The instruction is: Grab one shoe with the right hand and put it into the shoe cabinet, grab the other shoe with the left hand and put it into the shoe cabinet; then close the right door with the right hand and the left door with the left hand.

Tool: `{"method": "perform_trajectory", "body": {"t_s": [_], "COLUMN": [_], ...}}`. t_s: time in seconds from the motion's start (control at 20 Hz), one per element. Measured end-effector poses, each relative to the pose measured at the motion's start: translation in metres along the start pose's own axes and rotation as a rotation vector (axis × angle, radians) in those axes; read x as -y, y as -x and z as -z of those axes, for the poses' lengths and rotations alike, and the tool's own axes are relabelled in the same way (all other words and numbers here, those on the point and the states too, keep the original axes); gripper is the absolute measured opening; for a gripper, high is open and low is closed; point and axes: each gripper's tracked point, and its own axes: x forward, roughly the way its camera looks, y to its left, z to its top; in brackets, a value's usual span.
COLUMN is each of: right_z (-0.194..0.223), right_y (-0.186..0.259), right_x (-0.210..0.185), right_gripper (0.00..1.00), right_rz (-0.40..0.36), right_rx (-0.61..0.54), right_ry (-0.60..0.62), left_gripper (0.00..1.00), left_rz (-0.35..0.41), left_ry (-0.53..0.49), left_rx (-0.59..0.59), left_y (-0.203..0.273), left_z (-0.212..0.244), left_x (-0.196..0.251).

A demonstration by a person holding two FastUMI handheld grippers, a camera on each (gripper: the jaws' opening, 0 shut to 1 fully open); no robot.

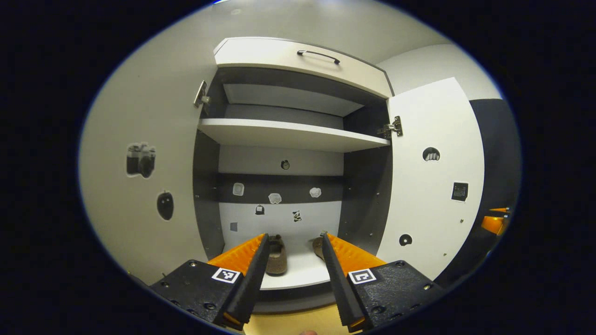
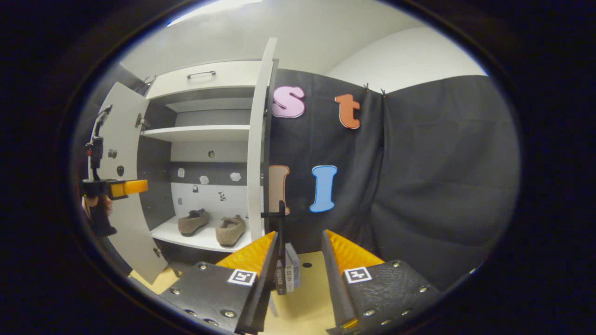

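Both shoes (image 2: 212,226) are seen on the cabinet's bottom shelf (image 2: 195,239), ahead of the open, empty right hand-held gripper (image 2: 298,260); the right door (image 2: 257,153) could be missed sideways.

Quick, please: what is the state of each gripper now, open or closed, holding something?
Left gripper: open, holding nothing.
Right gripper: open, holding nothing.
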Motion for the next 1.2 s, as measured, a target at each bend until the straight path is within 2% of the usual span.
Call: {"method": "perform_trajectory", "body": {"t_s": [0.05, 0.1, 0.15, 0.35, 0.4, 0.5, 0.85, 1.2], "right_z": [-0.001, -0.002, 0.0, 0.006, 0.006, 0.005, 0.006, 0.005], "right_y": [-0.005, -0.009, -0.013, -0.025, -0.025, -0.024, -0.024, -0.022], "right_x": [-0.002, -0.004, -0.006, -0.015, -0.015, -0.02, -0.03, -0.067], "right_gripper": [0.61, 0.61, 0.66, 0.66, 0.62, 0.65, 0.64, 0.64], "right_rz": [-0.009, -0.016, -0.025, -0.042, -0.04, -0.058, -0.109, -0.221], "right_rx": [0.0, -0.003, -0.009, -0.021, -0.016, -0.015, -0.018, -0.014], "right_ry": [0.004, 0.003, 0.001, 0.003, 0.007, 0.007, -0.008, -0.012], "left_gripper": [0.7, 0.7, 0.7, 0.7, 0.7, 0.7, 0.7, 0.7], "left_rz": [-0.001, -0.003, -0.008, -0.047, -0.055, -0.069, -0.072, -0.078], "left_ry": [-0.002, -0.002, -0.001, 0.003, 0.004, 0.009, 0.034, 0.05], "left_rx": [-0.007, -0.005, -0.001, -0.002, -0.003, 0.0, 0.004, -0.009], "left_y": [0.008, 0.015, 0.021, 0.039, 0.041, 0.047, 0.059, 0.073], "left_z": [0.001, 0.0, -0.002, -0.004, -0.004, -0.006, -0.007, -0.007], "left_x": [-0.001, -0.003, -0.005, -0.024, -0.027, -0.032, -0.03, -0.03]}}
